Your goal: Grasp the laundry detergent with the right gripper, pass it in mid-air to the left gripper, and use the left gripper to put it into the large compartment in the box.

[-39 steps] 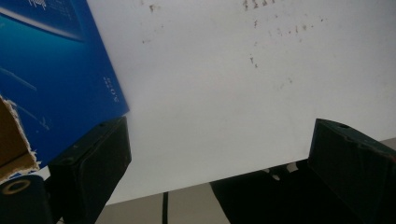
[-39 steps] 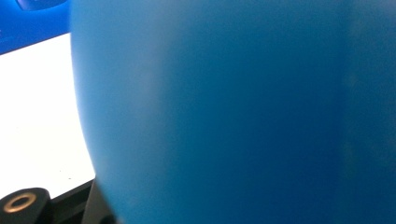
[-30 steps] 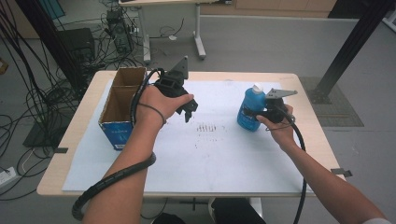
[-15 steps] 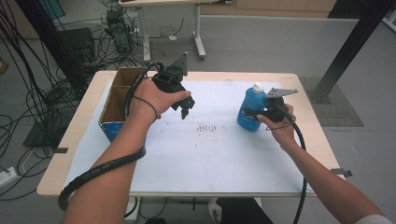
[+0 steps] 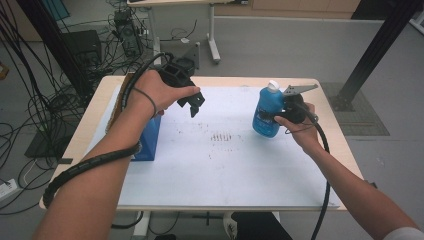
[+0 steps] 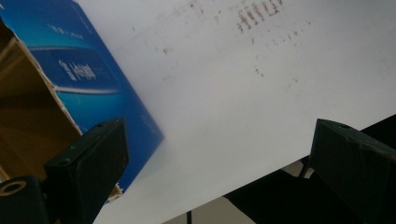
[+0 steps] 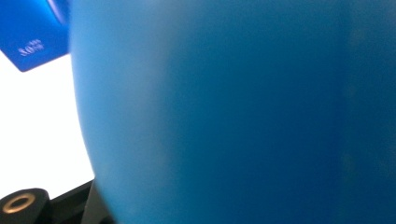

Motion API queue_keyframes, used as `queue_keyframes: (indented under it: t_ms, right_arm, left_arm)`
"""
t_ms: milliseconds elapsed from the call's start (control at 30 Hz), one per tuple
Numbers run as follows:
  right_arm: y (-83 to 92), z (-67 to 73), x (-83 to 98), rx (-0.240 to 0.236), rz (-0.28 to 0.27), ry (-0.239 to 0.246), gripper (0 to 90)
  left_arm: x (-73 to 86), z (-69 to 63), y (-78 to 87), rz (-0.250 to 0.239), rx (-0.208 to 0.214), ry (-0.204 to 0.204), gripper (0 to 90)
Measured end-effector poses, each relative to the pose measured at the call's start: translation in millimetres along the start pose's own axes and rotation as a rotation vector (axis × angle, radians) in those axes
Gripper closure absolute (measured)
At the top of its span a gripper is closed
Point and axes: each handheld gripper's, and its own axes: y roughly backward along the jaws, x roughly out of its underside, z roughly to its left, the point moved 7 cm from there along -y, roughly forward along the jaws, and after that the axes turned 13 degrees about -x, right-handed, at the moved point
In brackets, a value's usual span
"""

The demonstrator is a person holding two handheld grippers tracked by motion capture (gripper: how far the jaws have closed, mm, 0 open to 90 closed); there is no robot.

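On the white sheet (image 5: 220,170) that covers the table (image 5: 330,115), a blue bottle (image 5: 268,111) with a white cap stands upright at about two o'clock from the sheet's centre. The right gripper (image 5: 286,111) presses against the bottle's right side, held by the right hand (image 5: 300,125); in the right gripper view the bottle's blue wall (image 7: 243,112) sits so close that the jaws are hidden, so whether they clamp it cannot be told. At about ten o'clock from the centre, the left hand (image 5: 155,92) holds the left gripper (image 5: 194,104) above the sheet, its tips pointing down. In the left gripper view its jaws stand spread wide with nothing between them, the bare sheet (image 6: 243,93) and its dark speckles (image 6: 254,14) showing in the gap. A blue cardboard box (image 5: 149,137) with a brown open inside (image 6: 23,112) lies just beside that gripper, at nine o'clock on the table, partly hidden under the forearm.
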Motion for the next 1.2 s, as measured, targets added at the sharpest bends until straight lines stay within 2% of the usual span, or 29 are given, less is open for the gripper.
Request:
queue_keyframes:
  t_ms: [200,333,367,400,467,567,600,633,700,733,833,867,1100,1200]
  right_arm:
    - [0.8,12.9,-19.4,-0.036,0.02,0.023,44.8]
    - [0.4,24.0,-35.8,-0.081,0.026,0.027,44.8]
    - [-0.2,28.8,-42.7,-0.096,0.029,0.036,44.8]
    - [-0.2,28.8,-42.7,-0.096,0.029,0.036,44.8]
    - [-1.4,35.3,-51.5,-0.118,0.03,0.048,44.8]
    - [-4.5,44.7,-62.7,-0.154,0.035,0.062,44.8]
    - [-7.2,50.5,-68.8,-0.176,0.039,0.071,44.8]
    - [-7.2,50.5,-68.8,-0.176,0.039,0.071,44.8]
    - [-12.6,60.1,-78.4,-0.212,0.049,0.091,44.8]
    - [-12.6,60.1,-78.4,-0.212,0.049,0.091,44.8]
    - [-21.0,72.1,-88.2,-0.264,0.061,0.111,44.7]
    - [-21.0,72.1,-88.2,-0.264,0.061,0.111,44.7]
    - [-41.6,94.4,-95.6,-0.352,0.111,0.178,44.6]
    - [-51.6,103.8,-96.9,-0.383,0.127,0.201,44.6]
  left_arm:
    - [-5.7,3.8,12.5,-0.028,-0.005,-0.048,5.5]
    - [-9.8,5.7,23.1,-0.045,-0.013,-0.091,5.2]
    - [-11.7,7.3,28.3,-0.053,-0.014,-0.114,5.2]
    - [-11.7,7.3,28.3,-0.053,-0.014,-0.114,5.2]
    - [-13.6,9.0,33.4,-0.063,-0.015,-0.123,5.2]
    - [-15.1,12.4,41.5,-0.072,-0.013,-0.159,5.1]
    - [-15.8,14.9,46.8,-0.081,-0.022,-0.181,5.1]
    - [-15.8,14.9,46.8,-0.081,-0.022,-0.181,5.2]
    - [-16.7,19.5,54.7,-0.09,-0.039,-0.204,5.1]
    - [-16.7,19.5,54.7,-0.09,-0.039,-0.204,5.1]
    - [-17.0,21.4,61.9,-0.116,-0.031,-0.228,4.9]
    - [-16.7,22.4,64.3,-0.126,-0.035,-0.246,4.9]
    - [-17.2,24.6,71.9,-0.142,-0.042,-0.31,5.0]
    - [-17.4,21.6,75.5,-0.158,-0.04,-0.356,5.1]
